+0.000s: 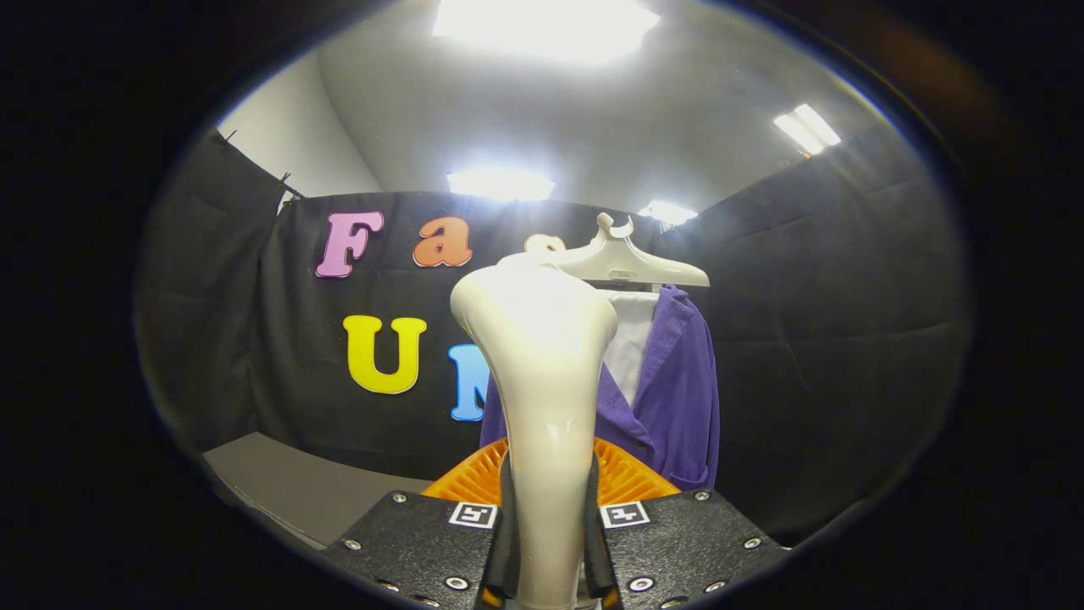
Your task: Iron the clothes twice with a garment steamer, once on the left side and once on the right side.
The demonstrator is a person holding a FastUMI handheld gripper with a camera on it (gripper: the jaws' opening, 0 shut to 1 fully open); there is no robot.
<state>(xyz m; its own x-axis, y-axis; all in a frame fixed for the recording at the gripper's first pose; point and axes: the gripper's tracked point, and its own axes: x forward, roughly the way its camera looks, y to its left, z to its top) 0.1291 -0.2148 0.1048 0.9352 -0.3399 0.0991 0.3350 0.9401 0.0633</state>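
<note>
Upright, steamer [542,373] stands clamped in claw [549,542], head toward jacket [677,398].

The garment steamer [542,373] hides the purple jacket's [682,398] left half and perhaps the hanger's [631,258] left arm.

support: grey table [296,487] | beside booth wall | orange ribbed base [474,483] near it, contact unclear
</note>
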